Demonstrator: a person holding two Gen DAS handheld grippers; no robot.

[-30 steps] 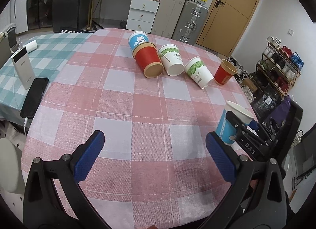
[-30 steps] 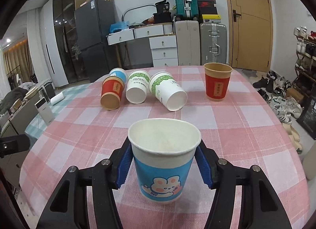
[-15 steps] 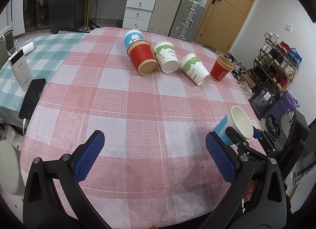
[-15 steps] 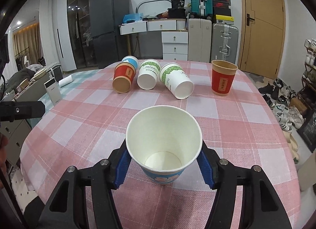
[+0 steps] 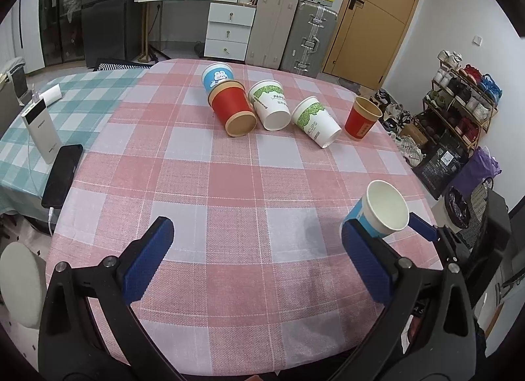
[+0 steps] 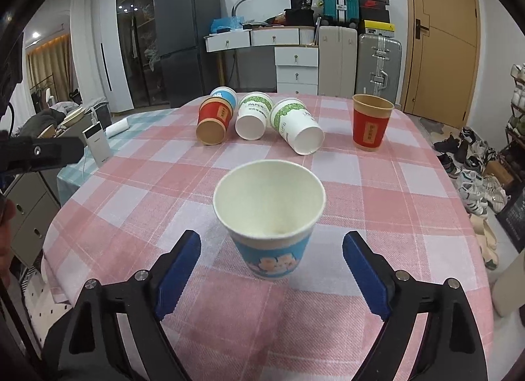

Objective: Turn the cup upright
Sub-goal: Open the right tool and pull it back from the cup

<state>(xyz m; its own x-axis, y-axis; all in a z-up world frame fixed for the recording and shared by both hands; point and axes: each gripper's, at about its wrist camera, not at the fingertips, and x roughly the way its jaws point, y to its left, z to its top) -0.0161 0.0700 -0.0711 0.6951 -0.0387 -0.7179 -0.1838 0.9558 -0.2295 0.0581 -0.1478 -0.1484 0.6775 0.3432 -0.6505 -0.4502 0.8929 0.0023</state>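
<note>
A blue paper cup with a bunny print (image 6: 272,236) stands upright on the pink checked tablecloth (image 6: 377,190), mouth up. My right gripper (image 6: 270,266) is open, its blue pads apart on either side of the cup and not touching it. The same cup shows in the left wrist view (image 5: 380,213) at the right, between the right gripper's pads. My left gripper (image 5: 259,263) is open and empty over the near part of the table.
At the far side several cups lie on their sides: a red one (image 6: 213,121), a blue one (image 6: 224,95), two white-and-green ones (image 6: 254,116) (image 6: 297,130). A red cup (image 6: 370,125) stands upright. A phone (image 5: 62,174) and power bank (image 5: 41,131) lie left.
The right gripper has opened and let go of the blue cup, which now stands on the table. The left gripper has stayed open and drawn back a little.
</note>
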